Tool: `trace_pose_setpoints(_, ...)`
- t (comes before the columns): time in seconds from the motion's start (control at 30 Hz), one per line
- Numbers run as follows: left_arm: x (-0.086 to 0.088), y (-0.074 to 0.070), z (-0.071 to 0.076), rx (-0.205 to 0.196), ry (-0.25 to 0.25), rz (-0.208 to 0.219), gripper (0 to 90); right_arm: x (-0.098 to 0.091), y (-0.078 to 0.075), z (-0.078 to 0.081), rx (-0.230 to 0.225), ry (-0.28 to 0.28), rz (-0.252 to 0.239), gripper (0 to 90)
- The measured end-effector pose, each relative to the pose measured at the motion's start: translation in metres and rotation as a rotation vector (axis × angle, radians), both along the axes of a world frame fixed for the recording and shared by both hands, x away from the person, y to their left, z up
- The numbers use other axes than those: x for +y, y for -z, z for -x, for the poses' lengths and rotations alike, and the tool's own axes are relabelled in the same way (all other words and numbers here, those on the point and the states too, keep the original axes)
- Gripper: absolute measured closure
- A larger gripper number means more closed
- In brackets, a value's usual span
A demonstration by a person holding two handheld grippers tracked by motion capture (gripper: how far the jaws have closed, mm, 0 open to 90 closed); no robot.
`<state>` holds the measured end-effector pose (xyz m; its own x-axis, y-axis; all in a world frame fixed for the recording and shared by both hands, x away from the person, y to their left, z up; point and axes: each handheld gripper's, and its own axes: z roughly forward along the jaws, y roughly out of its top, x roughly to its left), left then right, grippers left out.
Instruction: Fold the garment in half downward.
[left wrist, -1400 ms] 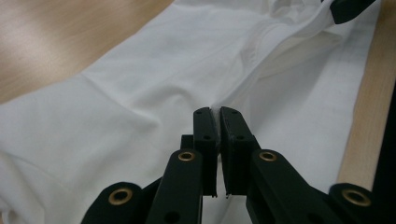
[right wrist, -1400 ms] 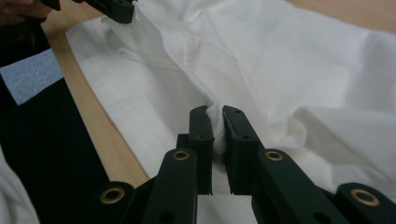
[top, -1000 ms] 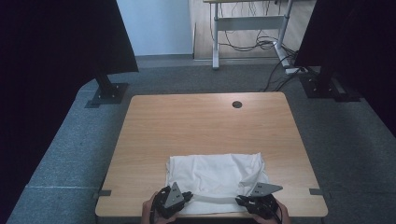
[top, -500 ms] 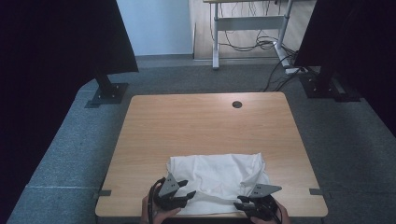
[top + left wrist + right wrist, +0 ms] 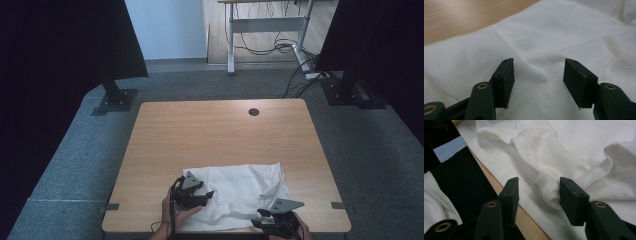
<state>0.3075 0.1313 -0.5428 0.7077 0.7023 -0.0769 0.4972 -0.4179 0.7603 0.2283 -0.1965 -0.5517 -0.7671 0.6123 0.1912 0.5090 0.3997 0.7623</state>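
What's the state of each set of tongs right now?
Left tongs: open, have just been opening, holding nothing, over the white cloth.
Right tongs: open, have just been opening; a cloth fold lies between the jaws, unclamped.

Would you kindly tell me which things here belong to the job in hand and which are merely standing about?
In the job: white cloth, left gripper, right gripper, both with jaws just opened, and the table under it.
Standing about: desk, cables, dark stands.

Black jaws, brass-ringed screws, grey three-cornered plates.
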Motion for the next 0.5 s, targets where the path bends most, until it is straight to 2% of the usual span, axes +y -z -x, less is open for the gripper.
trace_pose_setpoints(0.2,0.002,0.005,-0.001,0.008,-0.012,-0.010,42.4,-0.003,0.000,0.005,0.004,0.032,-0.008,45.7)
trace_pose_setpoints(0.27,0.003,0.005,-0.002,0.006,-0.014,-0.009,42.8,-0.008,-0.002,0.011,-0.004,0.084,-0.005,39.9)
trace_pose_setpoints(0.3,0.002,0.005,-0.001,0.002,-0.013,-0.012,42.6,-0.009,-0.004,0.011,-0.010,0.092,-0.003,39.4)
trace_pose_setpoints(0.43,-0.001,0.006,0.001,-0.017,-0.012,-0.035,41.7,-0.006,-0.025,0.006,-0.064,0.101,-0.020,39.7)
trace_pose_setpoints(0.47,-0.001,0.006,0.001,-0.019,-0.012,-0.037,41.7,0.002,-0.037,-0.002,-0.097,0.089,-0.003,40.0)
trace_pose_setpoints(0.5,-0.001,0.006,0.001,-0.022,-0.011,-0.038,41.7,0.007,-0.040,-0.008,-0.110,0.083,0.015,40.0)
